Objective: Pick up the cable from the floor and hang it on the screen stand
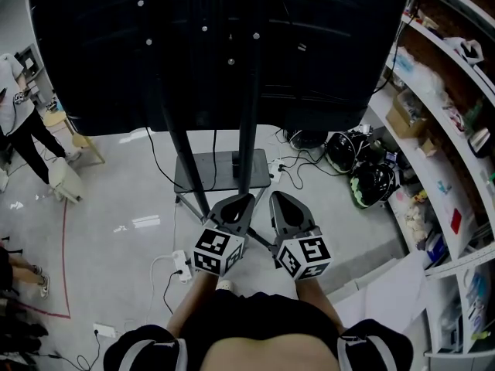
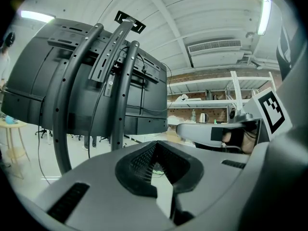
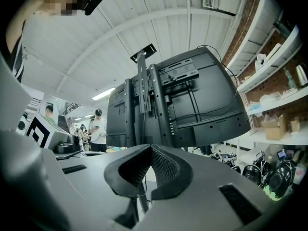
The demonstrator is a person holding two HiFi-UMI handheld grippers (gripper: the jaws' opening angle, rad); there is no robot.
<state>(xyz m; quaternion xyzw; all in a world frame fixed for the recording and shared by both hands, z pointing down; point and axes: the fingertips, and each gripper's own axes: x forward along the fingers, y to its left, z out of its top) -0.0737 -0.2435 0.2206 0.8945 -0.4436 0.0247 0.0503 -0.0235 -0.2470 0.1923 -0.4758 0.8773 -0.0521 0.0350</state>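
Two clenched, empty tools face the screen stand [image 1: 249, 114]: our left hand-held gripper [image 1: 243, 200] and right hand-held gripper [image 1: 278, 198], side by side. We see the black cable [image 1: 298, 164] on the floor [image 1: 116, 207] beyond the right one, untouched, beside the stand's base.

Looking like a lab or workshop: open shelves [image 1: 456, 52] are holding boxes and gear, helmets [image 1: 371, 184] and a power strip [image 1: 181, 264] are lying on the floor near the screen stand [image 1: 249, 130], people [image 3: 98, 129] are standing around.
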